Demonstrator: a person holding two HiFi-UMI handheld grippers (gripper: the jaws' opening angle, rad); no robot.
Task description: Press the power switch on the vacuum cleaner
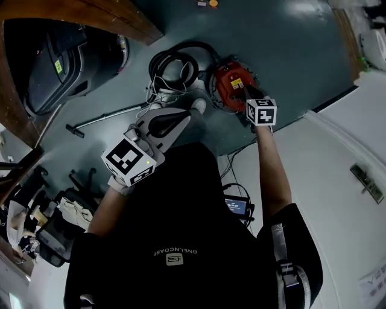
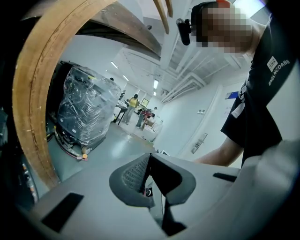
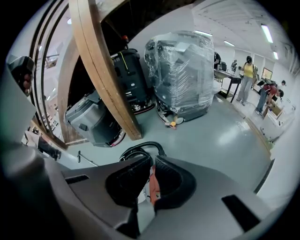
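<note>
The red vacuum cleaner (image 1: pixel 231 86) sits on the grey-green floor with its black hose (image 1: pixel 175 60) coiled to its left. My right gripper (image 1: pixel 246 92) is shut, and its tips rest on the top of the red body. In the right gripper view, the red casing (image 3: pixel 154 185) shows through the slit between the closed jaws of the right gripper (image 3: pixel 152 161), with the hose (image 3: pixel 140 148) just beyond. My left gripper (image 1: pixel 186 116) hangs shut and empty to the left of the vacuum, well above the floor. In its own view the left gripper (image 2: pixel 148 158) points out into the room.
A metal wand (image 1: pixel 102 117) lies on the floor at the left. A dark floor machine (image 1: pixel 54 60) stands under a curved wooden beam (image 1: pixel 108 15). A plastic-wrapped pallet (image 3: pixel 180 70) stands further off. A white wall (image 1: pixel 338 175) runs along the right, with a small screen device (image 1: pixel 236 205) near it.
</note>
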